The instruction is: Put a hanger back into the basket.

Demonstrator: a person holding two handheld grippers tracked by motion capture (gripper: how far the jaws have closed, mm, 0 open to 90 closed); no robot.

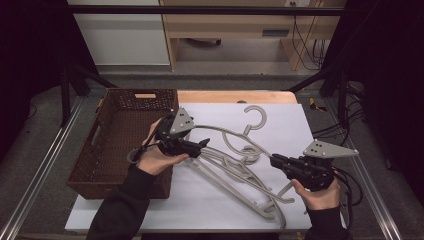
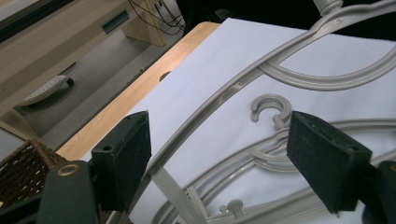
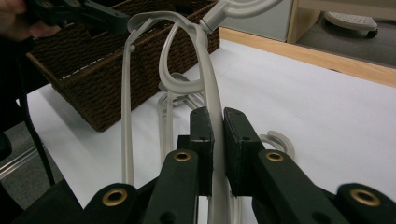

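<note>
Several grey plastic hangers (image 1: 235, 175) lie in a pile on the white sheet (image 1: 300, 125). One hanger (image 1: 235, 136) is raised off the pile, its hook (image 1: 257, 117) pointing away. My right gripper (image 1: 274, 160) is shut on one arm of that hanger (image 3: 215, 116), the pads (image 3: 201, 140) pressed on both sides. My left gripper (image 1: 202, 145) is open at the hanger's other end. In the left gripper view the hanger's arm (image 2: 224, 93) runs between the wide-open jaws, close to the left pad (image 2: 128, 158). The other hangers (image 2: 266, 158) lie beneath.
A brown wicker basket (image 1: 100, 130) stands at the table's left, right beside my left hand, and looks empty. A wooden table edge (image 1: 235, 96) runs along the far side. Metal frame rails flank the table. Bare white sheet lies to the far right.
</note>
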